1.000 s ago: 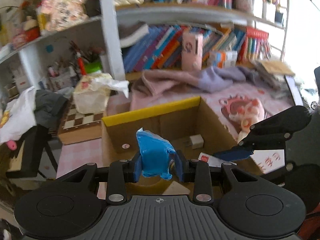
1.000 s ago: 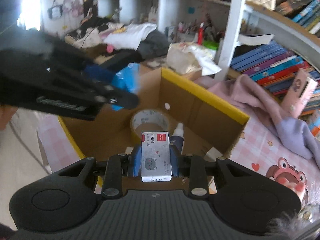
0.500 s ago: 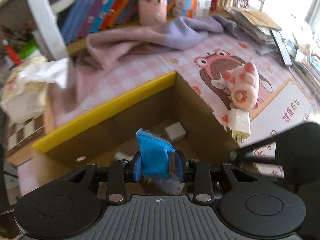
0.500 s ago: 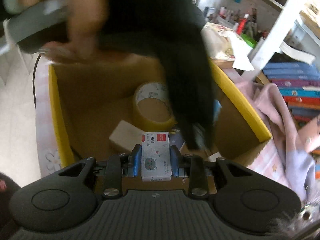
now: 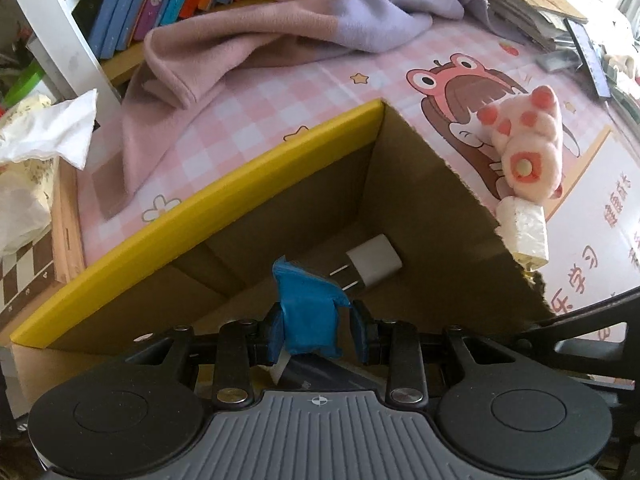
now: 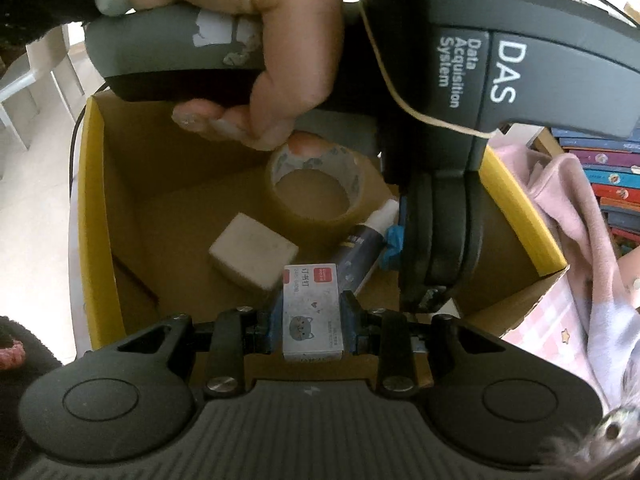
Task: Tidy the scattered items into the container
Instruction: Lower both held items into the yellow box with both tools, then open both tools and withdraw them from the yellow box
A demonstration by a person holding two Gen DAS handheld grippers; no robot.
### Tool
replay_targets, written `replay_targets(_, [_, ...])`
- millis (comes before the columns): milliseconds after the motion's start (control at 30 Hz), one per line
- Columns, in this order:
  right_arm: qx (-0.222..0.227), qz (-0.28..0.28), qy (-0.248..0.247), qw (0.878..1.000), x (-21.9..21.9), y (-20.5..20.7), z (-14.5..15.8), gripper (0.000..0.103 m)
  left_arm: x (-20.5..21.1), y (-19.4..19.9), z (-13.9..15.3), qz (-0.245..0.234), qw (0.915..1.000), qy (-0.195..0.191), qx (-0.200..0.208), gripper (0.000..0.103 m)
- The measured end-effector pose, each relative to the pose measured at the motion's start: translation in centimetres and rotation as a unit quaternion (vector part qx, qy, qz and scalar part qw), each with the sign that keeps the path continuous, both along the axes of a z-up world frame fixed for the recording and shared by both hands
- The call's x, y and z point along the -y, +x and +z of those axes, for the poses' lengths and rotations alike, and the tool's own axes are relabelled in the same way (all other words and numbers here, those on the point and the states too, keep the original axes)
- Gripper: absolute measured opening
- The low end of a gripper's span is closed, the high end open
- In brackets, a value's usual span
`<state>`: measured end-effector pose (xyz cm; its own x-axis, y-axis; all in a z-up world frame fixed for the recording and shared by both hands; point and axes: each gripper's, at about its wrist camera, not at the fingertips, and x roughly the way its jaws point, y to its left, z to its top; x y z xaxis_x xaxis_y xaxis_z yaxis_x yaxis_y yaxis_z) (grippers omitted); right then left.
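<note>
Lowered blue packet (image 5: pixel 310 312), upright over box (image 5: pixel 240 184)

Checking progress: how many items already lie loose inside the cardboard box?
4: tape roll at the back, pale block before it, small bottle beside the roll, white plug in a corner. The left tool may hide more.

Box floor (image 5: pixel 256 280) mostly hidden by left fingers (image 5: pixel 276 332) & blue packet (image 5: pixel 310 316)
</note>
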<state>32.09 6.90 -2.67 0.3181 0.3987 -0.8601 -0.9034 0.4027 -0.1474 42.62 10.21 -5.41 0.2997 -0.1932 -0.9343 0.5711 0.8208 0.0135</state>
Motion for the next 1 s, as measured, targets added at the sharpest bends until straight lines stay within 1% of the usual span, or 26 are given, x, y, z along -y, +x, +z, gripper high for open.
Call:
replay_targets(100, [-0.002,-0.004,0.001,1.0,0.3,0.0,-0.1,0.029,-0.1,0.0,0.2,0.006,0.9999,0.001,0.01,0.035])
replay_targets(133, [-0.002,-0.007,0.003,1.0,0.5,0.0,-0.1,0.029,-0.1,0.0,0.3,0.01,0.9998,0.002,0.015,0.039])
replay_targets(167, [-0.002,-0.01,0.005,1.0,0.6,0.0,-0.1,0.03,-0.2,-0.2,0.5,0.012,0.9998,0.002,0.018,0.044])
replay_targets(200, [-0.001,-0.013,0.009,1.0,0.8,-0.1,0.0,0.033,-0.3,-0.4,0.8,0.014,0.9997,0.001,0.02,0.049])
replay_targets(233, [0.0,-0.016,0.015,1.0,1.1,-0.3,0.2,0.036,-0.5,-0.6,1.1,0.016,0.9996,-0.001,0.024,0.06])
replay_targets(267, [0.003,-0.019,0.019,1.0,1.3,-0.5,0.3,0.04,-0.5,-0.9,1.4,0.019,0.9994,0.0,0.03,0.064])
replay_targets(333, [0.006,-0.027,0.029,0.999,1.8,-0.9,0.8,0.04,-0.8,-1.7,2.3,0.023,0.9988,0.002,0.043,0.068])
replay_targets(433, [0.018,-0.044,0.049,0.998,2.7,-1.7,1.7,0.04,-1.3,-3.2,4.2,0.033,0.9971,-0.003,0.069,0.07])
replay_targets(500, [0.032,-0.057,0.067,0.996,3.4,-2.6,2.6,0.042,-1.8,-4.7,5.9,0.043,0.9944,-0.012,0.096,0.071])
replay_targets(567, [0.05,-0.072,0.085,0.992,4.1,-3.6,3.6,0.043,-2.4,-6.7,7.9,0.055,0.9901,-0.02,0.128,0.075])
replay_targets(667, [0.075,-0.095,0.12,0.985,5.1,-4.5,5.6,0.044,-3.6,-10.3,10.5,0.078,0.9811,-0.036,0.173,0.08])
replay_targets(733, [0.09,-0.112,0.139,0.98,5.5,-5.4,6.8,0.044,-4.4,-12.8,11.8,0.1,0.974,-0.041,0.2,0.08])
replay_targets(867, [0.108,-0.153,0.185,0.965,6.8,-7.9,8.7,0.045,-6.1,-17.6,13.3,0.147,0.9604,-0.055,0.23,0.08])
replay_targets(1000, [0.123,-0.194,0.218,0.948,8.5,-9.8,9.7,0.045,-7.2,-22.5,13.5,0.188,0.9474,-0.068,0.25,0.08])
